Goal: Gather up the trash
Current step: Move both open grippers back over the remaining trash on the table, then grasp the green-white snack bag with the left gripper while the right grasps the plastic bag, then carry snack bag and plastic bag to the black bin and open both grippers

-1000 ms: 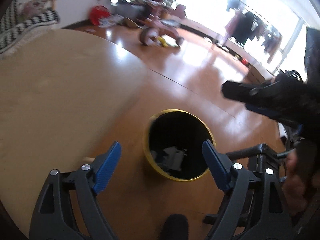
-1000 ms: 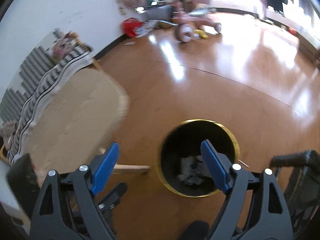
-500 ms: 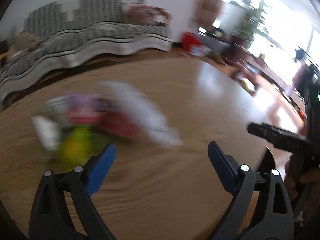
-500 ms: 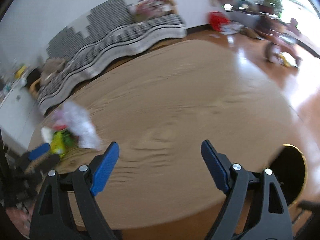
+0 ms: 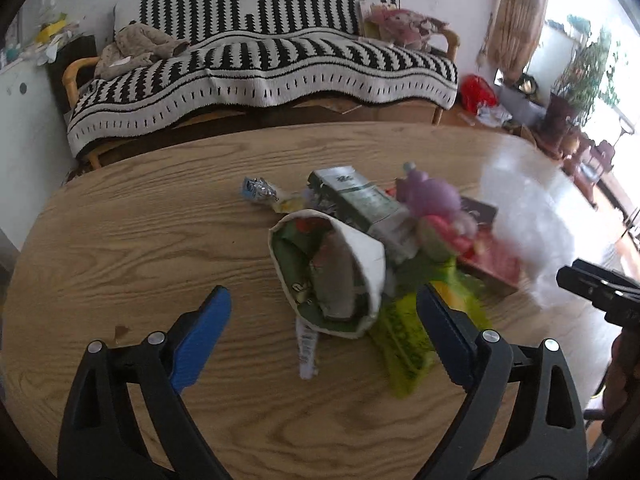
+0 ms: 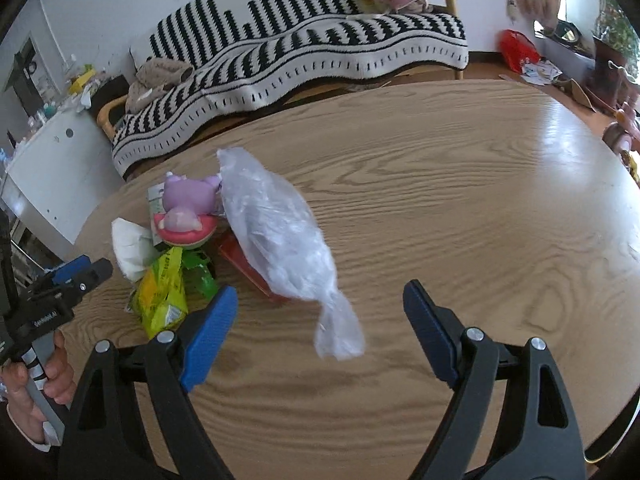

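Left wrist view shows our left claw [image 5: 320, 332] spread apart and empty over the wooden counter [image 5: 140, 240], the crumpled paper cup [image 5: 328, 268] lying just ahead between its fingers. Around that cup sits the trash pile: a green carton [image 5: 360, 196] behind it, a yellow-green wrapper [image 5: 408, 332] to its right, a purple toy [image 5: 430, 196] beyond. Our right claw [image 6: 320, 322] is also apart and empty, a clear plastic bag [image 6: 280, 236] lying right of the cup [image 6: 130, 246], near the fingers.
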`<state>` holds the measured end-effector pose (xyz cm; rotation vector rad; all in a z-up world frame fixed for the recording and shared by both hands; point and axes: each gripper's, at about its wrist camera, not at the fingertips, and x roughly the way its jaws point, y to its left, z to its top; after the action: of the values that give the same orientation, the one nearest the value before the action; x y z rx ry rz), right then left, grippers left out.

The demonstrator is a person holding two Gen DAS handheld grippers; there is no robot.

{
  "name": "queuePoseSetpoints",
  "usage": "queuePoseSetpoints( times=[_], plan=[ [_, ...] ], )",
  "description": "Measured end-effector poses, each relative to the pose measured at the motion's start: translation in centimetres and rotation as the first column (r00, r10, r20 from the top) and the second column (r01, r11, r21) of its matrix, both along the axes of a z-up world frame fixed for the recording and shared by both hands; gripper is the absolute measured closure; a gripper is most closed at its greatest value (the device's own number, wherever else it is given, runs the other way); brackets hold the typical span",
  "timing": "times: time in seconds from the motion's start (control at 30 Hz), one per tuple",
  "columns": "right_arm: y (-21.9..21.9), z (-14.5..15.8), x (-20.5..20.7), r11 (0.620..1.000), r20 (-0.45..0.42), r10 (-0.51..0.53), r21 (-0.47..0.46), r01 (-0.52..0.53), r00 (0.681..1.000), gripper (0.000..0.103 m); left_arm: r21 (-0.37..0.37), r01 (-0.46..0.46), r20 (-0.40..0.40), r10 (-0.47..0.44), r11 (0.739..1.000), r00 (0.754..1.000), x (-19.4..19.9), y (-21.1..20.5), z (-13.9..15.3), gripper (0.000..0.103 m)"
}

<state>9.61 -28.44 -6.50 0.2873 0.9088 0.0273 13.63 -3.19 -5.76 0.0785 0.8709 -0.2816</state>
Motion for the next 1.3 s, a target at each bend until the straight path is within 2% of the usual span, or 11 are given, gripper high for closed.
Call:
queuePoseSetpoints(
  times=[0.13, 0.3, 0.37, 0.43, 0.47, 0.5, 0.53, 0.63, 0.97, 1.17, 1.3],
  plan=[
    [0.6, -1.0, 2.0, 1.000, -0.012, 0.005, -0.004, -0.005, 1.000, 0.021, -0.009, 0.014, -0.016, -0.014, 1.000, 1.000, 1.3, -0.1, -1.4, 0.012],
    [0.9, -1.9, 3.7, 1.000, -0.025, 0.009, 0.002, -0.009, 1.000, 0.022, -0.057, -0.036, -0.054, 0.033, 0.998, 0.998, 3.0, 0.2, -2.8, 0.012],
    [1.2, -2.2, 4.3, 1.000, -0.038, 0.023, -0.003, -0.023, 0.999, 0.030, -0.062, -0.053, -0.060, 0.049, 0.997, 0.997, 3.6, 0.3, -3.1, 0.012],
    [1.6, -2.4, 4.6, 0.999, -0.044, 0.034, -0.010, -0.034, 0.998, 0.052, -0.073, -0.054, -0.063, 0.049, 0.996, 0.997, 3.6, 0.2, -3.2, 0.013],
    [1.7, -2.5, 4.6, 0.999, -0.047, 0.038, -0.011, -0.039, 0.998, 0.060, -0.080, -0.052, -0.064, 0.047, 0.995, 0.997, 3.7, 0.2, -3.3, 0.017],
    [1.7, -2.5, 4.5, 0.999, -0.041, 0.040, -0.010, -0.040, 0.998, 0.072, -0.088, -0.048, -0.067, 0.042, 0.995, 0.997, 3.6, 0.1, -3.3, 0.022],
    [1.7, -2.4, 4.3, 0.999, -0.036, 0.036, -0.013, -0.036, 0.999, 0.078, -0.091, -0.045, -0.070, 0.039, 0.995, 0.997, 3.7, 0.0, -3.3, 0.033],
    [1.5, -1.4, 3.6, 0.999, -0.003, 0.030, -0.024, -0.030, 1.000, 0.082, -0.115, -0.041, -0.051, 0.036, 0.993, 0.998, 3.3, 0.0, -2.6, 0.036],
    [-0.5, 1.4, 1.0, 1.000, 0.056, -0.002, -0.021, 0.003, 0.998, 0.083, -0.148, -0.035, 0.031, 0.040, 0.988, 0.999, 1.8, -0.9, 1.6, 0.036],
    [-4.7, 2.4, -2.1, 0.996, 0.065, -0.077, -0.031, 0.079, 0.995, 0.082, -0.183, 0.017, 0.041, -0.010, 0.983, 0.999, 0.6, -4.1, 2.9, 0.036],
    [-10.0, 2.8, -5.4, 0.984, 0.064, -0.172, -0.036, 0.174, 0.983, 0.082, -0.187, 0.083, 0.048, -0.075, 0.979, 0.996, -0.7, -8.0, 3.3, 0.036]
  ],
)
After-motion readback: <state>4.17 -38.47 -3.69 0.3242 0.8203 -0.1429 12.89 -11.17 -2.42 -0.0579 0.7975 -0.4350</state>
